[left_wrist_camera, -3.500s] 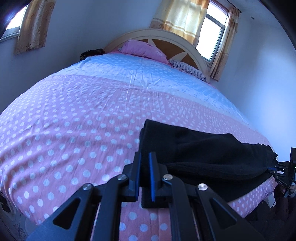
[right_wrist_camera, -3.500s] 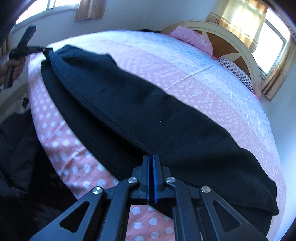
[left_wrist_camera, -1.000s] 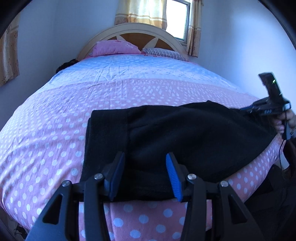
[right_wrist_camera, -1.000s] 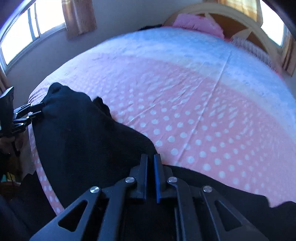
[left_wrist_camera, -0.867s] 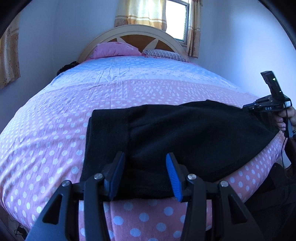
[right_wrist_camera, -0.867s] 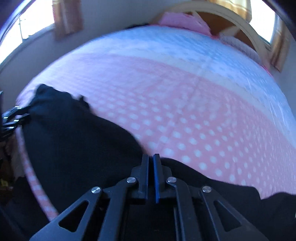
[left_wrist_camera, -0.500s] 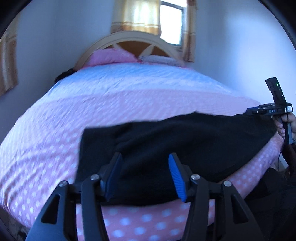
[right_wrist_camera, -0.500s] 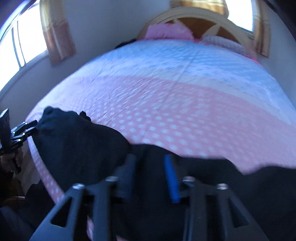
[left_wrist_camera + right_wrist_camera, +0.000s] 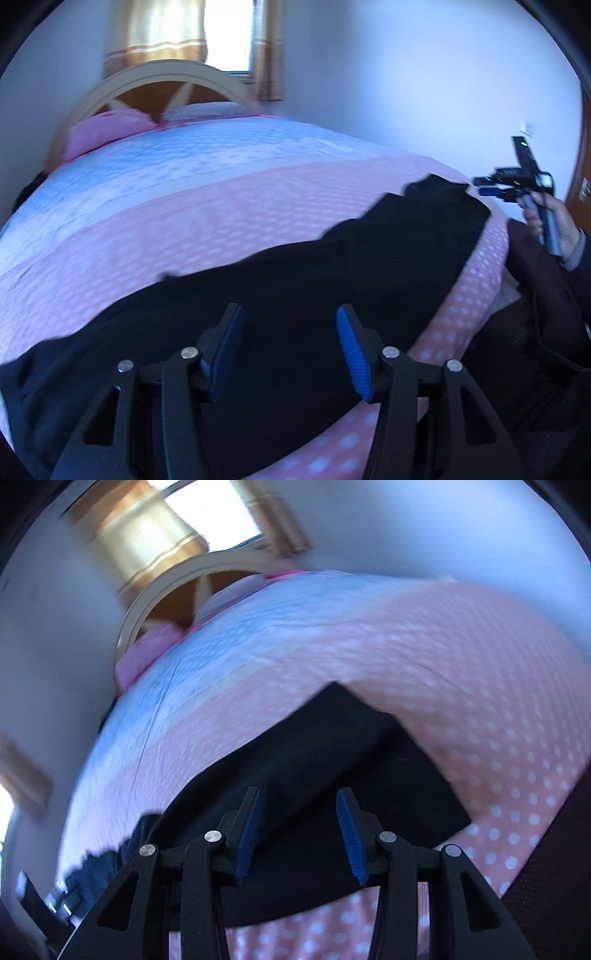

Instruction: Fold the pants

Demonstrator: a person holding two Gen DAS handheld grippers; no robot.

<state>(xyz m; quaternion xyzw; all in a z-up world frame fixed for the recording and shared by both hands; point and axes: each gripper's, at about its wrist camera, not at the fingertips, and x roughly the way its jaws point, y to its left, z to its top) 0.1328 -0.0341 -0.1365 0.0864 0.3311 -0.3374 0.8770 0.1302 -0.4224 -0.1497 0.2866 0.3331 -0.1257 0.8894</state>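
On the pink polka-dot bed (image 9: pixel 229 218), black fabric pants (image 9: pixel 295 280) are lying folded near its edge; left hand-held gripper (image 9: pixel 288 334) and right hand-held gripper (image 9: pixel 297 818) are hovering above, jaws spread wide.

Both wrist views low over bed (image 9: pixel 258 206) foot, facing headboard (image 9: pixel 155 79), sharing black pants (image 9: pixel 295 280).

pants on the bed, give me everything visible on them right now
The pants are plain black, soft matte fabric, lying flat in a long band along the near edge of the pink dotted bedspread, one straight-edged layer over another. Nothing grips them: the left gripper and the right gripper are both open above the cloth. Contact cannot be judged. Details blur.
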